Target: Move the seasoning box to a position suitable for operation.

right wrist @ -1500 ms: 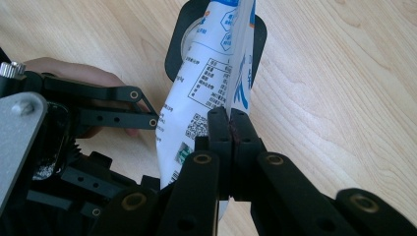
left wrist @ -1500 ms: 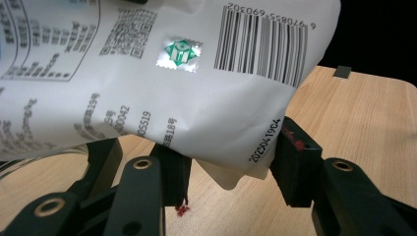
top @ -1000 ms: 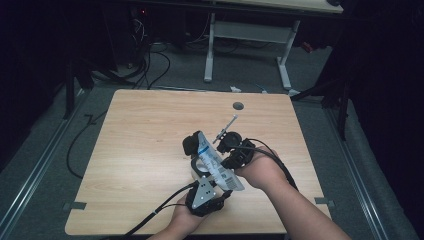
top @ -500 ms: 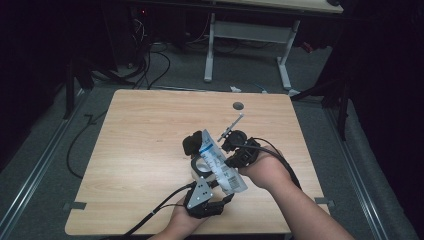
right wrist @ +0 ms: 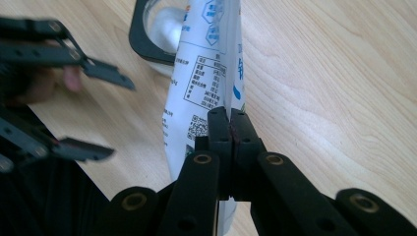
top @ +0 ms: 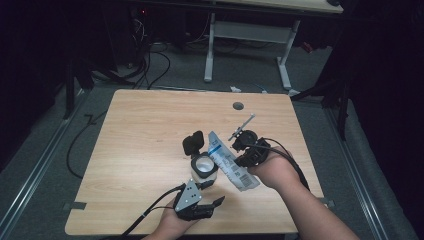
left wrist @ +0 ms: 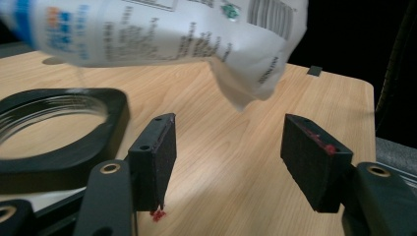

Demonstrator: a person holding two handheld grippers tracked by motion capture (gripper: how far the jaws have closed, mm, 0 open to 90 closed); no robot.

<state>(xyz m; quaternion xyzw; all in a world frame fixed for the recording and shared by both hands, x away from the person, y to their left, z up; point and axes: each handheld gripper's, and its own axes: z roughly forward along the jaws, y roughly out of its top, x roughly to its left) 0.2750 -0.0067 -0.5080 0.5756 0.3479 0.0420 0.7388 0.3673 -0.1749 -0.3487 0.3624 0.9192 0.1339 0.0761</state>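
Glossy plastic pouch (top: 229, 162), pale wood-grain table (top: 150, 125), matt black jaws.

The white pouch (right wrist: 204, 73) carries a barcode, a QR code, a boxed table and blue printing (all too small or blurred to read); no legible words or numbers elsewhere

The left gripper (top: 212, 192), low in the frame's centre, has just been opening, jaws empty, while the right gripper (top: 239, 150) at centre-right is clamped tight.
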